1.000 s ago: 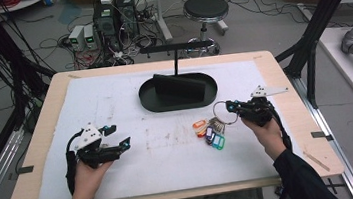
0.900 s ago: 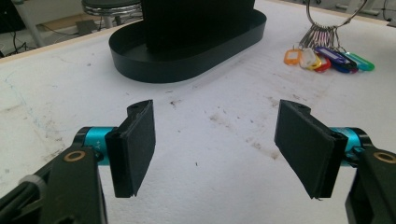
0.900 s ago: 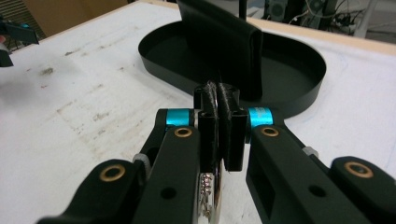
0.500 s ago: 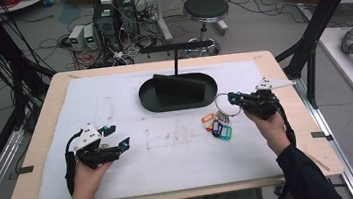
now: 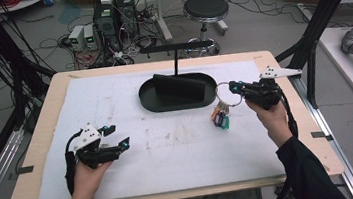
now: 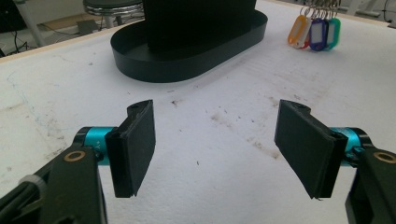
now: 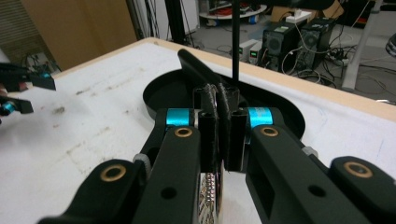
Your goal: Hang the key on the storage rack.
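Note:
A metal key ring (image 5: 228,95) with several coloured tags (image 5: 220,117) hangs from my right gripper (image 5: 233,89), which is shut on the ring just right of the black oval tray (image 5: 150,100). A T-shaped post with a crossbar (image 5: 174,46) rises from behind the tray. In the right gripper view the jaws (image 7: 217,100) are pressed together, with a bit of metal ring (image 7: 211,190) below them. My left gripper (image 5: 117,137) rests open at the front left of the white mat. Its pads (image 6: 136,144) stand wide apart with nothing between them, and the tags (image 6: 317,32) show far off.
A white mat (image 5: 114,101) covers the wooden table (image 5: 44,145). A black block (image 5: 178,85) stands inside the tray. Black frame poles (image 5: 317,28) rise at the table's right, and a stool (image 5: 205,9) and computer boxes stand on the floor beyond the far edge.
My right gripper has risen and moved a little to the right with the key ring, lifting the tags off the mat. The left gripper has stayed where it was.

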Demonstrator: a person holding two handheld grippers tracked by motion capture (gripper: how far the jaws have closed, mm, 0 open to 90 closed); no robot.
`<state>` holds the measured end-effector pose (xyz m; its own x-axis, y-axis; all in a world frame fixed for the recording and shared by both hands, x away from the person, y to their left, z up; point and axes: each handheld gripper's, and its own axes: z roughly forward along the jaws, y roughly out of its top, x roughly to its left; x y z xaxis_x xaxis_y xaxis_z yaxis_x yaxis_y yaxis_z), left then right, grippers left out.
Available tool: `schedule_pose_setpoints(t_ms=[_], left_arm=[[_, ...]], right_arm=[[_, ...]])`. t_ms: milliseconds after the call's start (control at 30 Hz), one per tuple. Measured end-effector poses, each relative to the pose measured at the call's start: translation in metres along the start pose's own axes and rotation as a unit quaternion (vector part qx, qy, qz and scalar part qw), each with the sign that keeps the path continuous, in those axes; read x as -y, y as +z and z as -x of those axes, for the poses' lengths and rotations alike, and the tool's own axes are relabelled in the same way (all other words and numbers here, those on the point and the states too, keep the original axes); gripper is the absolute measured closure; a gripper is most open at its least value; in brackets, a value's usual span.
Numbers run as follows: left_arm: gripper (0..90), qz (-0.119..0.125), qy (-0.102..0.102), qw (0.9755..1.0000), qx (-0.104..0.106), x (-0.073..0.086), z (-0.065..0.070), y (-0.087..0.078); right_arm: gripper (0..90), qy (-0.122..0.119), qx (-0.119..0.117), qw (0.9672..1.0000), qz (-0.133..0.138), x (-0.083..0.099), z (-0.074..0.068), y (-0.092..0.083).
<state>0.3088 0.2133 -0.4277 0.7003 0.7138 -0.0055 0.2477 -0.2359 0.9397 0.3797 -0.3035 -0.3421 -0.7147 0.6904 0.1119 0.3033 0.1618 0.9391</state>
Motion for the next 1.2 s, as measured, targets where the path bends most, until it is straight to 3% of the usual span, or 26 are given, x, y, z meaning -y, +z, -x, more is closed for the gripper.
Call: schedule_pose_setpoints(t_ms=[167,633,1000,1200], left_arm=[[29.3,-0.001,0.003,1.0000,0.001,0.000,0.000,0.002],[29.3,0.002,0.001,1.0000,0.001,0.000,-0.001,0.000],[29.3,0.004,0.001,1.0000,0.001,0.000,-0.002,-0.001],[29.3,0.004,0.001,1.0000,0.001,0.000,-0.003,-0.002]], right_arm=[[87.6,0.006,0.004,0.9999,0.012,-0.009,0.006,-0.002],[87.6,-0.006,0.032,0.9989,0.035,-0.047,0.024,-0.002],[87.6,-0.015,0.042,0.9982,0.041,-0.066,0.029,0.011],[87.6,-0.032,0.059,0.9971,0.037,-0.072,0.030,0.023]])
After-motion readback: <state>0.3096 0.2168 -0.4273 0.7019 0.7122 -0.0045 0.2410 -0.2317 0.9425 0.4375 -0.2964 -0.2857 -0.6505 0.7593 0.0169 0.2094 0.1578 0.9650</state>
